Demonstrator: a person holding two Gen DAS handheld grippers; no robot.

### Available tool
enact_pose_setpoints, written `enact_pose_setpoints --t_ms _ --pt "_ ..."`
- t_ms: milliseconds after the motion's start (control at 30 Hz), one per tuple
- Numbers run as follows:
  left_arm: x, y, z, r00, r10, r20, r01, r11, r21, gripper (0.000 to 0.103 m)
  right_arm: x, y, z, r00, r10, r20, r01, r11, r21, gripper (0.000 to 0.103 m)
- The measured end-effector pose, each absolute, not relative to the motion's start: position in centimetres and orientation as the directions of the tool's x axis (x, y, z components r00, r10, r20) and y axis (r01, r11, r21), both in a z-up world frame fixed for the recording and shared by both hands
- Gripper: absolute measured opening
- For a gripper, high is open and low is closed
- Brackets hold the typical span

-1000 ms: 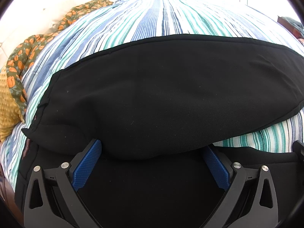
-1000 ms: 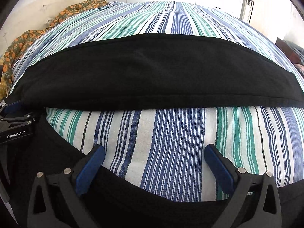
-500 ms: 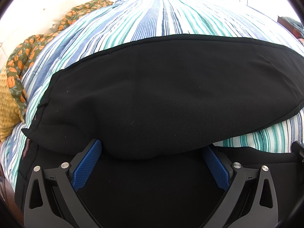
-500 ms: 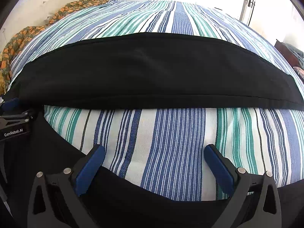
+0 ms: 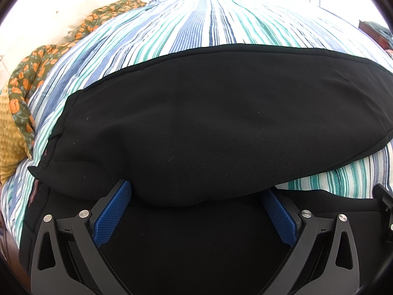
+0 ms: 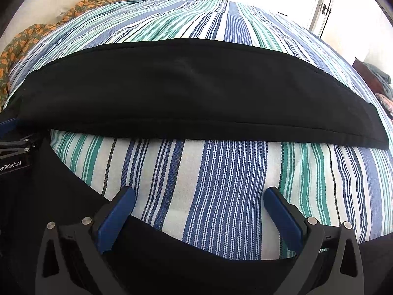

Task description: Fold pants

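Observation:
Black pants (image 5: 208, 123) lie spread across a striped bed. One leg runs flat across the far side in the right wrist view (image 6: 191, 93). The other leg lies along the near edge (image 6: 196, 270). My left gripper (image 5: 196, 196) is open, its blue pads either side of the black cloth near the waist end, holding nothing. My right gripper (image 6: 199, 204) is open over bare sheet just above the near leg's edge. The left gripper's body shows at the far left of the right wrist view (image 6: 14, 147).
The bed sheet (image 6: 221, 172) has blue, green and white stripes. An orange-flowered green cloth (image 5: 36, 68) and a mustard blanket (image 5: 9, 142) lie at the left edge. A white door (image 6: 316, 2) stands beyond the bed, and a dark chest (image 6: 368, 76) at the right.
The right wrist view has risen and tilted slightly, so the far leg sits a little lower in frame. The left gripper has not visibly moved.

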State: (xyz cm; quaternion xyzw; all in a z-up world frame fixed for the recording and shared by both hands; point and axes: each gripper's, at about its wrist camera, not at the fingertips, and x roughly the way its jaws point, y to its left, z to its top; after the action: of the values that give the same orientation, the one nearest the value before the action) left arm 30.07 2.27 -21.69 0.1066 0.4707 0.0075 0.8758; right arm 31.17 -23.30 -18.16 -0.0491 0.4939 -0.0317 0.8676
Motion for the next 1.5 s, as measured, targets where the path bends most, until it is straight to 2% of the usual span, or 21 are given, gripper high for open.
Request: enact_pose_setpoints --t_ms 1100,1500 --pt "30.1 2.3 -21.7 0.557 0.114 -0.823 0.087 0.977 0.194 0.103 31.1 -23.5 -18.3 0.522 -0.099 -0.847 0.015 0.994 -0.107 0.103" --pt "30.1 2.2 -21.8 0.567 0.117 -0.815 0.087 0.976 0.201 0.103 31.7 -25.2 -16.6 0.439 0.018 -0.898 0.011 1.0 0.025 0.103"
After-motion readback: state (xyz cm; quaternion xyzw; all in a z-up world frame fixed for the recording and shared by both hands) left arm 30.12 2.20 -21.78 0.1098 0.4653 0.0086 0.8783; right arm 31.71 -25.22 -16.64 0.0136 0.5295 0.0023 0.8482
